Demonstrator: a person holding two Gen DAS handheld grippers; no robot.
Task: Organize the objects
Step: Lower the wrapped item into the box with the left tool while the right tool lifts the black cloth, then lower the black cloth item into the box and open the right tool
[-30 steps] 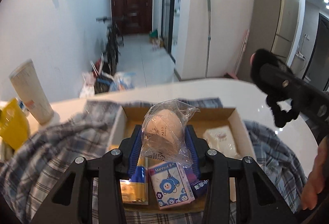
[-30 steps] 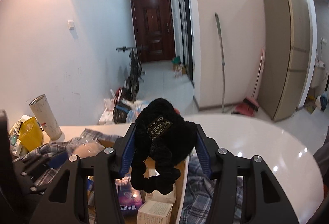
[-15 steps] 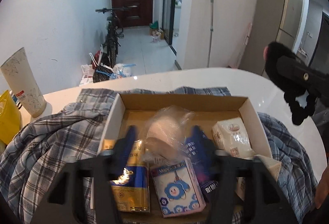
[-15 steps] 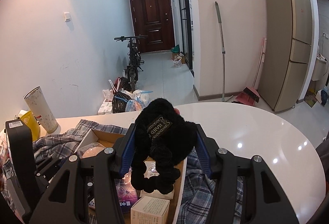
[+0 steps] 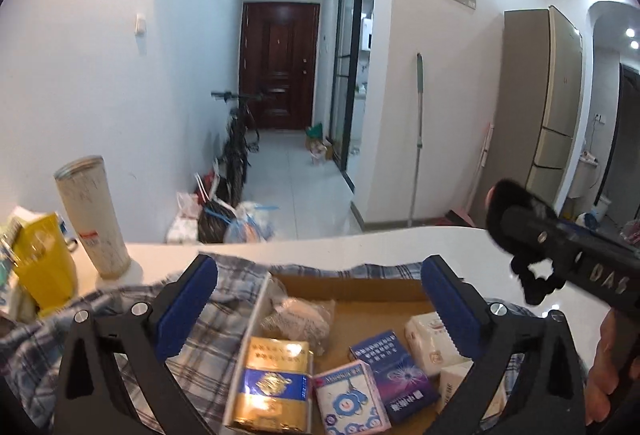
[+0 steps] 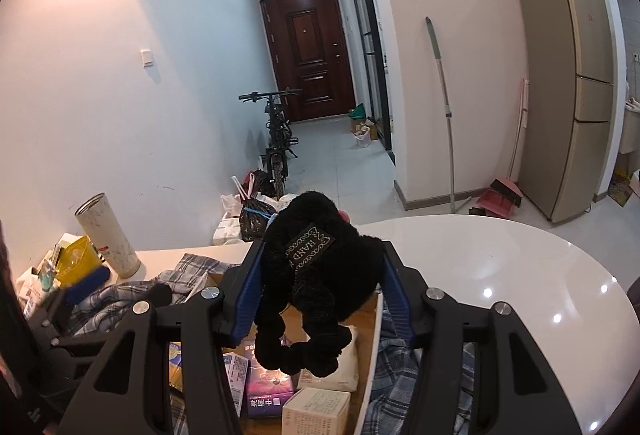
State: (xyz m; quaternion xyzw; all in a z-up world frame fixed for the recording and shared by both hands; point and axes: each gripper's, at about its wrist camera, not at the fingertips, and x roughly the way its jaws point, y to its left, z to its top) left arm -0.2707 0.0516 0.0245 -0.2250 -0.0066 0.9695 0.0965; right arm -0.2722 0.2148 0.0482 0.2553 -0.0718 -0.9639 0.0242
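We note the left tongs [image 5: 320,299] have let go of the bagged item [image 5: 298,319], which now lies in the box [image 5: 360,285] on the tabletop [image 6: 500,255]; their jaws are opening, nothing between them. The right tongs [image 6: 320,291] pinch a black scrunchie [image 6: 320,263] above the box.

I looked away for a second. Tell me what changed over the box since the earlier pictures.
The left gripper let go of the bagged bun, which now lies in the cardboard box; its jaws are opening and it has drawn back. The right gripper stays clamped on the black scrunchie above the box. The packets inside stayed put.
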